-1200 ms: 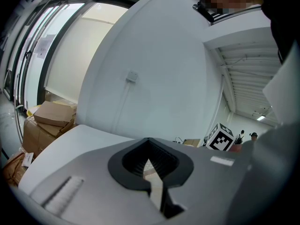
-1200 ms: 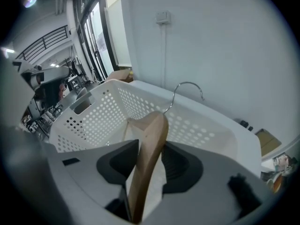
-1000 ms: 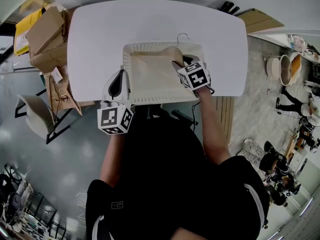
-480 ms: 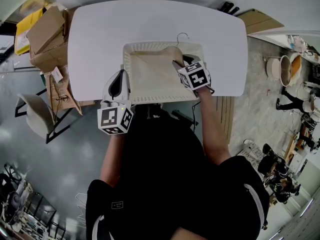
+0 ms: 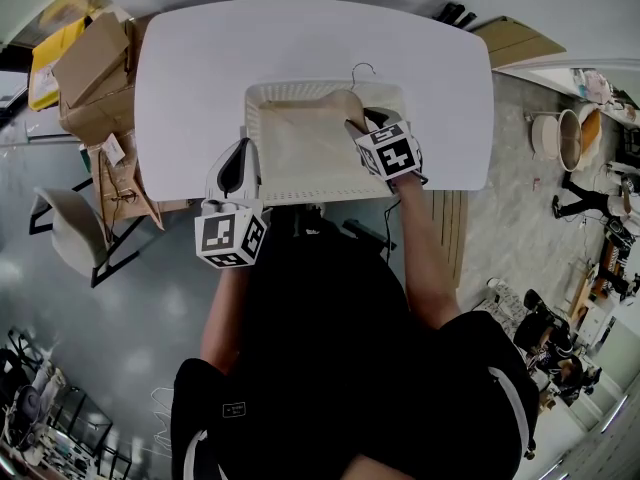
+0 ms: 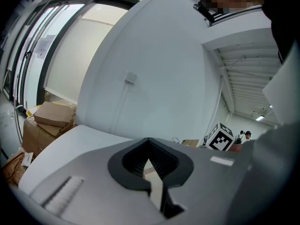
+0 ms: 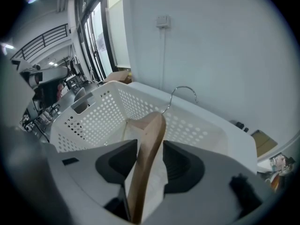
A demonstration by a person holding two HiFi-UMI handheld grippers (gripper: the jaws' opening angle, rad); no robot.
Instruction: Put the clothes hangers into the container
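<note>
The wooden hanger (image 5: 338, 104) lies in the white perforated basket (image 5: 300, 90). Its metal hook (image 5: 362, 71) pokes up over the far rim, and one arm slopes back towards me. In the right gripper view that arm (image 7: 147, 153) runs up between my jaws, tilted, with its top end inside the basket (image 7: 103, 111) and the hook (image 7: 183, 90) curling above the far wall.

My right gripper (image 5: 365, 123) sits at the basket's near right corner. Its jaws (image 7: 151, 165) are opening around the hanger: the wood lies against the left-hand pad in that view, and a strip of white shows between it and the other pad.

My left gripper (image 5: 237, 158) hangs at the basket's near left corner, just outside the rim. Its jaws (image 6: 152, 165) are drawn together with only a thin slit between them and nothing in it.

The basket stands on a white table (image 5: 200, 58), towards my edge. Cardboard boxes (image 5: 90, 68) are stacked on the floor off the table's left end.
</note>
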